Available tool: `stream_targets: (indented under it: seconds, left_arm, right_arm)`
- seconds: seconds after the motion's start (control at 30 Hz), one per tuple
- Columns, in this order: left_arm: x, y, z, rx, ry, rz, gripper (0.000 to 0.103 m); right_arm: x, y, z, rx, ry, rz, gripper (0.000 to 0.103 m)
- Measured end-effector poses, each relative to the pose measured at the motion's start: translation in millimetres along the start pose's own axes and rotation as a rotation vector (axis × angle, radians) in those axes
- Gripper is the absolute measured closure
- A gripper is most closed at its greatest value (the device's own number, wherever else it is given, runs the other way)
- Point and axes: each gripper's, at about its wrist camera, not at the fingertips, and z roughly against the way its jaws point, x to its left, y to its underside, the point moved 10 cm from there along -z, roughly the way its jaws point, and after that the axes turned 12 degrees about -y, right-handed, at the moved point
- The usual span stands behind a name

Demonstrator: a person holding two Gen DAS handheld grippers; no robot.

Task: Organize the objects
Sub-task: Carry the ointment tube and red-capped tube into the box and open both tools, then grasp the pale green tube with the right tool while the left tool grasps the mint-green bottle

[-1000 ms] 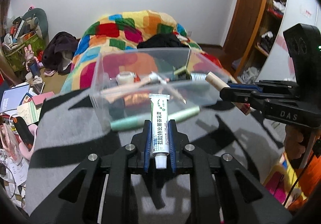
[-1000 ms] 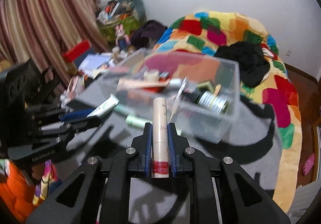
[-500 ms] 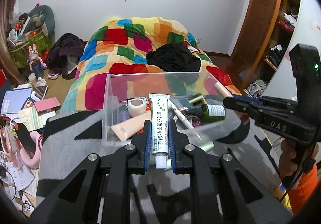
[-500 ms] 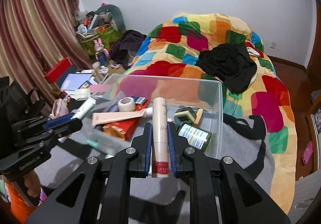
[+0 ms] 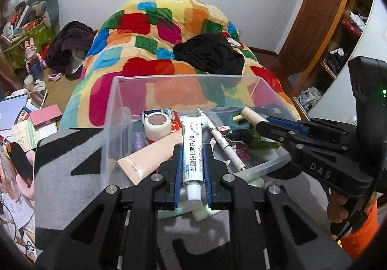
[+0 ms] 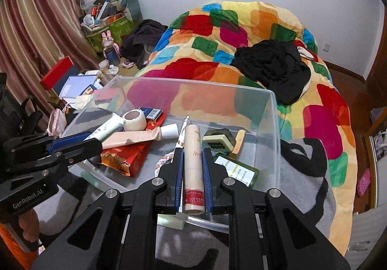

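The bed with its patchwork quilt (image 5: 169, 35) fills the upper middle of both views, and a grey and black blanket (image 5: 70, 166) covers its near end, low in the frame. On that blanket stands the clear plastic bin (image 5: 116, 110), centre frame, already carrying a peach tube (image 5: 145, 161), a roll of tape (image 5: 157, 125), a pen (image 5: 225, 144), a green bottle (image 6: 239, 171) and other small items.

The left hand-held gripper (image 5: 192, 168) is closed on a white ointment tube (image 5: 192, 146), cap toward the camera, its far end reaching over the near wall of the bin. The right hand-held gripper (image 6: 193, 173) is closed on a beige stick-shaped tube (image 6: 192, 161), also poised over the bin's near edge, right of centre in the left view. A pale green tube (image 6: 169, 221) lies on the blanket just outside the near wall.

The step in hand looks like dropping both items into the bin. To do it well, I would carry each tip clearly past the near rim before opening, lower them close to the contents so nothing bounces out, aim for the bare floor between the pen and the bottle, and release one at a time so the two grippers do not collide.
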Motion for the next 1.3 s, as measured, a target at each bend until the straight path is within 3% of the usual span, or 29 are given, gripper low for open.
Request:
stream_targets:
  seconds: [0.17,0.37,0.47,0.63,0.73,0.93,1.1,1.3]
  left_arm:
    - [-7,1,3,-0.007,0.008,-0.017,0.087]
    - [-10,2,20,-0.035,0.016,-0.037,0.084]
    - [-9,6,32,-0.058,0.016,-0.039,0.073]
    - [-5,16,50,-0.081,0.014,-0.048,0.068]
    - [-2,28,57,-0.09,0.003,-0.065,0.06]
    - [0,63,45,-0.023,-0.008,-0.11,0.056]
    - [-8,82,17,0.065,0.005,-0.128,0.056]
    - [-22,88,2,0.105,0.01,-0.171,0.056]
  right_arm:
    - [5,4,-5,0.018,0.037,0.044,0.089]
    - [11,8,0,0.027,0.019,0.061,0.088]
    - [16,10,9,0.02,0.007,0.07,0.082]
    - [24,15,38,-0.034,0.003,0.1,0.065]
    - [28,19,51,-0.057,-0.01,0.109,0.056]
    - [30,43,58,-0.045,-0.029,0.116,0.048]
    - [24,71,30,0.048,-0.036,0.101,0.048]
    - [16,82,-1,0.125,-0.093,0.032,0.048]
